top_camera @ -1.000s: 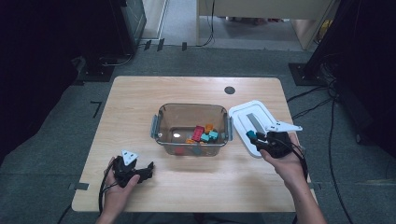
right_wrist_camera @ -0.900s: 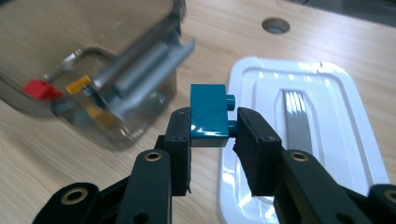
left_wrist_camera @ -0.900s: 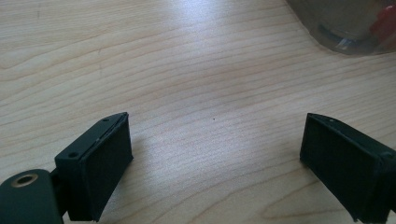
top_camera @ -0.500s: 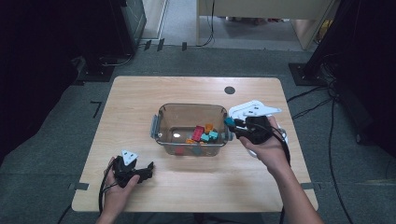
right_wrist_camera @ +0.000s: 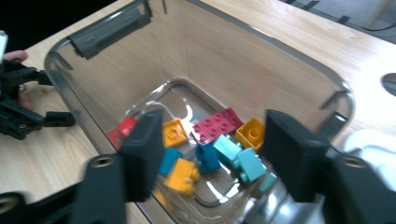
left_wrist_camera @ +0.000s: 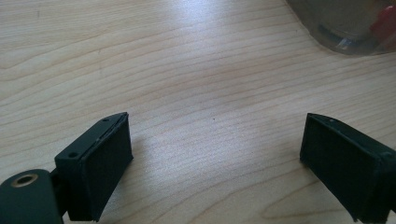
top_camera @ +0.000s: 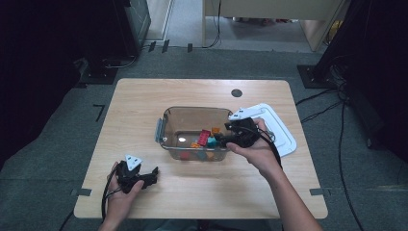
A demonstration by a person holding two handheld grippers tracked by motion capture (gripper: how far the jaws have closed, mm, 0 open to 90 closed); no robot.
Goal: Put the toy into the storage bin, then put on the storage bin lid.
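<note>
Right gripper hung over the near-right rim of the tub, its jaws having just been opening, with nothing between them. Directly below and ahead of the jaws lay the bricks on the tub floor: teal ones closest, a dark-red plate just beyond, yellow ones to either side, a red one further off toward the far wall. They were packed touching one another, so a plunge from here would likely have caught two at once, or pushed one sideways and scattered the rest. The jaw nearest the wall stood close to the rim; coming down without moving inward could have struck the clear plastic and shoved the tub along the bench. The glare on the tub floor made brick edges hard to judge. Behind the gripper the white lid lay flat, touching nothing in the way. Left gripper rested well apart on the bench, released and empty, not steadying the tub, so any knock would have gone unchecked.
</note>
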